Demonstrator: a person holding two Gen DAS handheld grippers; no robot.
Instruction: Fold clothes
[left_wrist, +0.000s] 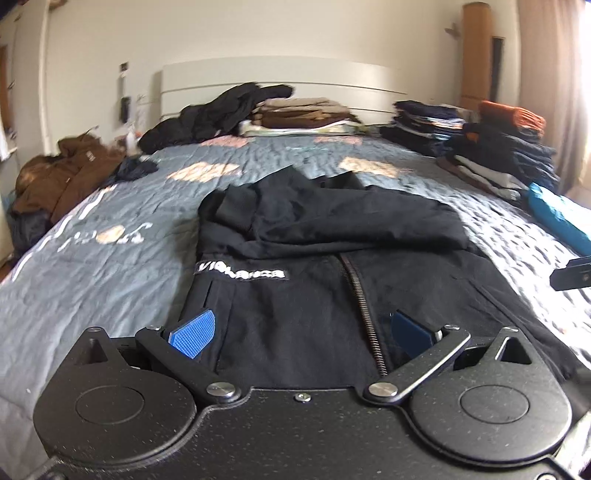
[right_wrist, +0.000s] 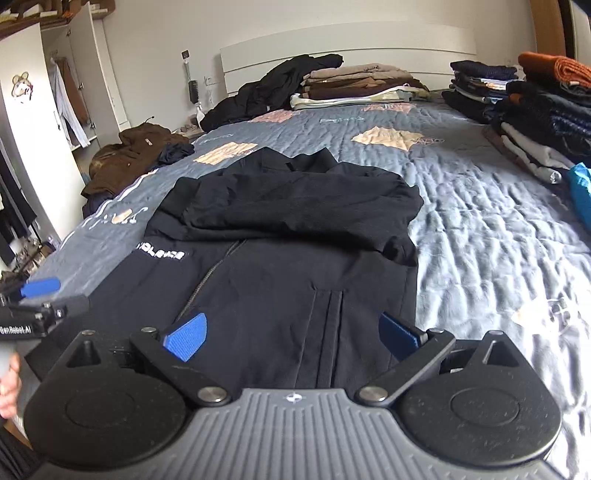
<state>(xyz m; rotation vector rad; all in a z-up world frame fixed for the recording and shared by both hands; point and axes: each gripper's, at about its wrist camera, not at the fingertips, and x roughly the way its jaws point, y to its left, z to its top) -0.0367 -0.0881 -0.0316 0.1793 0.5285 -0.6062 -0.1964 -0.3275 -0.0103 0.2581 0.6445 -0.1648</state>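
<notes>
A black zip jacket (left_wrist: 314, 295) with a white logo patch lies flat on the grey-blue bedspread (left_wrist: 110, 266), its sleeves folded across the chest. It also shows in the right wrist view (right_wrist: 288, 258). My left gripper (left_wrist: 301, 328) is open and empty, just above the jacket's lower left part by the zipper. My right gripper (right_wrist: 291, 332) is open and empty over the jacket's lower right part by a pocket. The left gripper shows at the left edge of the right wrist view (right_wrist: 37, 295). The right gripper's tip shows at the right edge of the left wrist view (left_wrist: 572, 275).
Stacks of folded clothes (right_wrist: 535, 110) line the bed's right side, with a turquoise item (right_wrist: 581, 188). A folded brown and beige pile (right_wrist: 354, 85) and a loose black garment (right_wrist: 266, 92) lie by the headboard. A brown jacket (right_wrist: 129, 155) hangs off the left edge.
</notes>
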